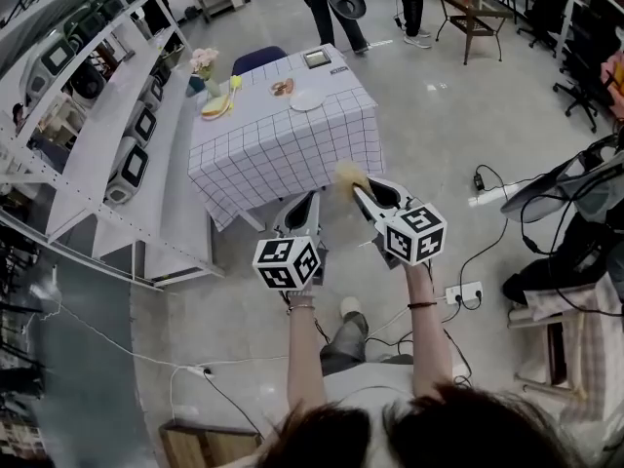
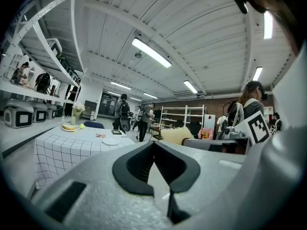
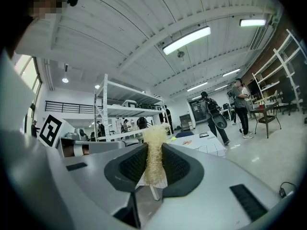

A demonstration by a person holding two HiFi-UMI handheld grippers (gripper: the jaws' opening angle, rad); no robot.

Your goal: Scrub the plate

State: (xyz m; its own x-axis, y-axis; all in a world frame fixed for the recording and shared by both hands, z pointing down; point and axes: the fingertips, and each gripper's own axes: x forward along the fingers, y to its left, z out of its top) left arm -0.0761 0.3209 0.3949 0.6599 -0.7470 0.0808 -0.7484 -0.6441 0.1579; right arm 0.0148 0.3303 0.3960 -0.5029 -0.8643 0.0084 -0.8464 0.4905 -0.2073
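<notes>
Task status: scrubbing not begun, as far as the views show. You stand well apart from the counter [image 1: 292, 154], with both tools raised in front of you and nothing touching the plate. Left to do, by my judgement: walk up, bring the scrubber to the plate, then scrub.

Item, right tool [image 1: 357, 191]: pinching a pale yellow fibrous scrubber [image 3: 154, 159], which stands upright between the jaws and pokes past their tips.

Item, left tool [image 2: 153, 144]: jaws pressed together at the tips, nothing between them.

Item, plate [image 1: 306, 99]: white, on the checked cloth of the counter, toward its far right part. It looks bare; it is too small to judge any soiling.

Other holders on the counter:
- second plate [image 1: 216, 107], at the far left edge, carrying something yellowish, possibly bread;
- vase [image 1: 208, 84], just behind that plate, holding pale flowers;
- small item [image 1: 283, 88], just beside the white plate, reddish-brown, kind not discernible.
</notes>
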